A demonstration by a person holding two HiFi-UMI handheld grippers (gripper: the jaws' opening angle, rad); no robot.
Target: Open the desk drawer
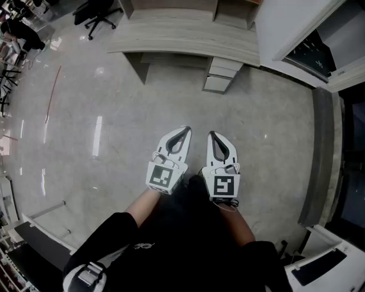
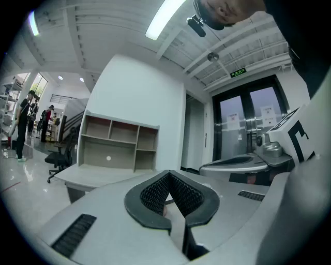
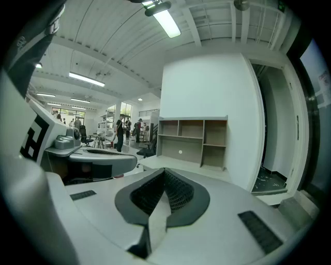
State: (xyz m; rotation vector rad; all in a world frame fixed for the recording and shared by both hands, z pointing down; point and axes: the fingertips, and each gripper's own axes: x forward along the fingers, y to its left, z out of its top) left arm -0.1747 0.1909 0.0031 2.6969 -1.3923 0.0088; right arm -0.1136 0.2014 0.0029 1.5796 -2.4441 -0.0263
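Observation:
A light wooden desk (image 1: 182, 35) stands far ahead across the floor, with a small drawer unit (image 1: 221, 73) under its right end; the drawer fronts look closed. Both grippers hang side by side in front of the person's body, well short of the desk. My left gripper (image 1: 185, 130) is shut with nothing between its fingers, and so is my right gripper (image 1: 212, 135). The left gripper view shows the left gripper (image 2: 169, 173) with tips together, the desk (image 2: 90, 176) and its shelf hutch (image 2: 118, 142) beyond. In the right gripper view the right gripper (image 3: 164, 171) points toward the same hutch (image 3: 192, 140).
Polished grey floor (image 1: 114, 131) lies between me and the desk. An office chair (image 1: 100, 14) stands at the far left. A white wall (image 1: 296, 23) and a dark door strip (image 1: 325, 159) run along the right. People (image 2: 23, 124) stand far off.

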